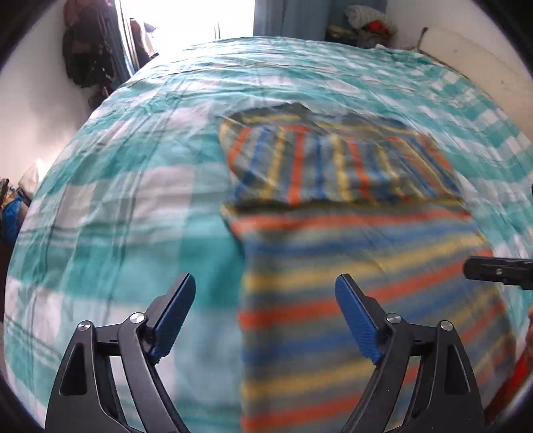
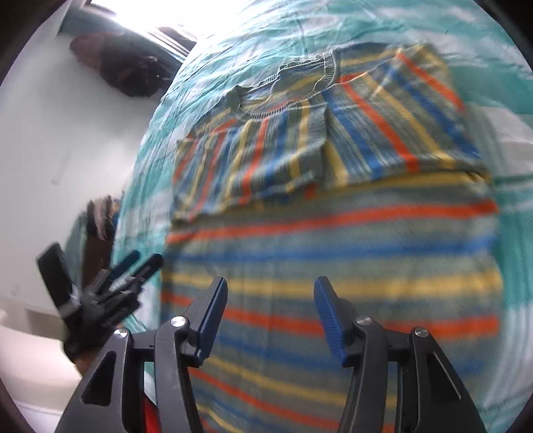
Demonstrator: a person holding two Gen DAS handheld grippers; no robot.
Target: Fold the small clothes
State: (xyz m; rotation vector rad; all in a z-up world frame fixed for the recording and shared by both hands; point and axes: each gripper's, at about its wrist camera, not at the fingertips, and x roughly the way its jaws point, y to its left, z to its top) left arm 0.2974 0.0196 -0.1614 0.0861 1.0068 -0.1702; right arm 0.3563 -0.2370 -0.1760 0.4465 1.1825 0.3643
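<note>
A small shirt with orange, blue and yellow stripes (image 1: 366, 266) lies flat on the bed, its sleeves folded in across the upper part (image 1: 333, 160). My left gripper (image 1: 266, 278) hangs open and wide over the shirt's left edge, with nothing between its fingers. The right gripper's tip (image 1: 499, 269) pokes in at the right edge of that view. In the right wrist view the shirt (image 2: 333, 233) fills the middle, collar (image 2: 299, 90) at the top. My right gripper (image 2: 270, 281) stands open above the shirt's body, holding nothing. The left gripper (image 2: 96, 266) shows at the lower left.
The bed carries a teal and white checked sheet (image 1: 116, 200) (image 2: 233, 40). Dark clothes hang on the wall (image 1: 86, 50) at the far left. A pile of laundry (image 1: 369, 23) sits beyond the bed's far edge. A white wall runs along the bed's left side.
</note>
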